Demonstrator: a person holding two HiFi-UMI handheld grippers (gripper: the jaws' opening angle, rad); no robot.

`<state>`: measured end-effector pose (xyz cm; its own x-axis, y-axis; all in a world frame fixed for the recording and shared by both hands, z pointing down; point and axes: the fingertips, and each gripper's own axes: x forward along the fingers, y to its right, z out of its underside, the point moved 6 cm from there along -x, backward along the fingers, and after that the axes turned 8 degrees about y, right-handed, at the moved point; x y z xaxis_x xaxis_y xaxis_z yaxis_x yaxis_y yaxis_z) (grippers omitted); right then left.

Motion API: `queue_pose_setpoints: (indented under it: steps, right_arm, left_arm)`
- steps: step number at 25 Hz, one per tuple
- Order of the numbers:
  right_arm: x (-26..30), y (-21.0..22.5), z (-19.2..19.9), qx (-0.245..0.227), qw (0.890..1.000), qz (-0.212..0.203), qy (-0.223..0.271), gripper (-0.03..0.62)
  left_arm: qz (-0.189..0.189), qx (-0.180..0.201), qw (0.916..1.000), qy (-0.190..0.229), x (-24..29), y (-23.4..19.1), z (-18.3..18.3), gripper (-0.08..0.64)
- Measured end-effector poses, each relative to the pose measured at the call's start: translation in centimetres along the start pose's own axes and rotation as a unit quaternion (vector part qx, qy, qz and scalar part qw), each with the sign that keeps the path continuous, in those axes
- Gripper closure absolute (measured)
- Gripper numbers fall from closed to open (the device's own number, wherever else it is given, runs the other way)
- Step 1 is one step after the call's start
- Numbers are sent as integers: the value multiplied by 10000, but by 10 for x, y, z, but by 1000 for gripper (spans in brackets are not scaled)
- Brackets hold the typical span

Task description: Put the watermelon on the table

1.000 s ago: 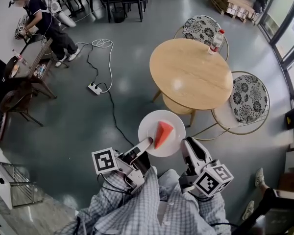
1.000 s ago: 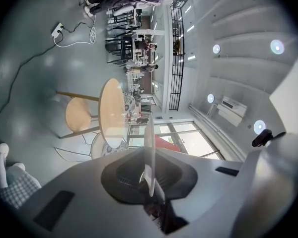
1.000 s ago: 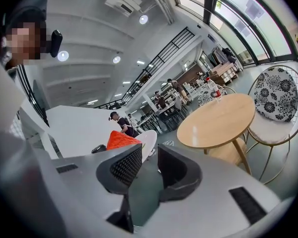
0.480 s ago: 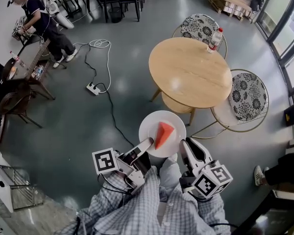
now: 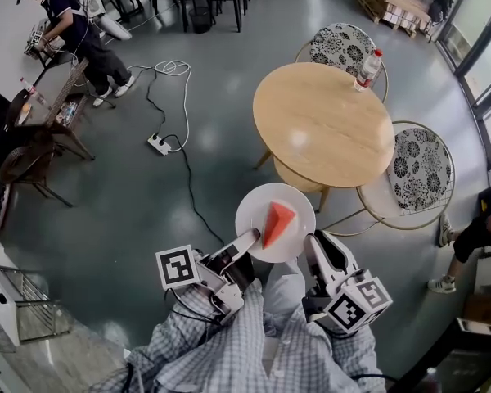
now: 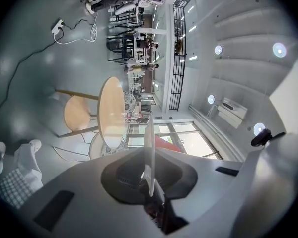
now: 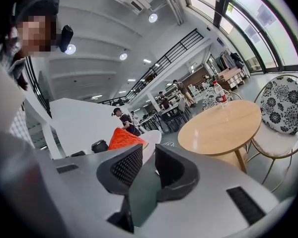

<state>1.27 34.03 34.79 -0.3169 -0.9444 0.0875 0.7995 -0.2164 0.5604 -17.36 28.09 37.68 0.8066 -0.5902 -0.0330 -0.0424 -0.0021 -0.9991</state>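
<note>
A red watermelon slice (image 5: 278,223) lies on a white plate (image 5: 262,207) held in the air in front of me, short of the round wooden table (image 5: 323,125). My left gripper (image 5: 247,241) is shut on the plate's near left rim. In the left gripper view the plate (image 6: 149,138) shows edge-on between the jaws of my left gripper (image 6: 149,155), with the watermelon slice (image 6: 167,144) behind it. My right gripper (image 5: 317,241) hangs just right of the plate. Its jaws stand apart, and nothing lies between them on my right gripper (image 7: 148,155).
A water bottle (image 5: 366,68) stands at the table's far edge. Two patterned chairs (image 5: 341,43) (image 5: 417,170) and a low stool (image 5: 299,178) surround it. A power strip with cable (image 5: 158,144) lies on the floor left. One person (image 5: 65,23) stands far left, another (image 5: 483,229) at the right edge.
Both grippers and the plate keep their places. The person at the right edge has walked farther away along that edge.
</note>
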Motion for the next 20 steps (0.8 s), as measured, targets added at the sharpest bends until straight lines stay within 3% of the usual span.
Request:
queue_pose_setpoints:
  steps: [20]
  right_arm:
    - [75,75,-59,405,9984,-368,-135,509]
  left_arm:
    - [-46,10,9988,483,99,3,-31,531]
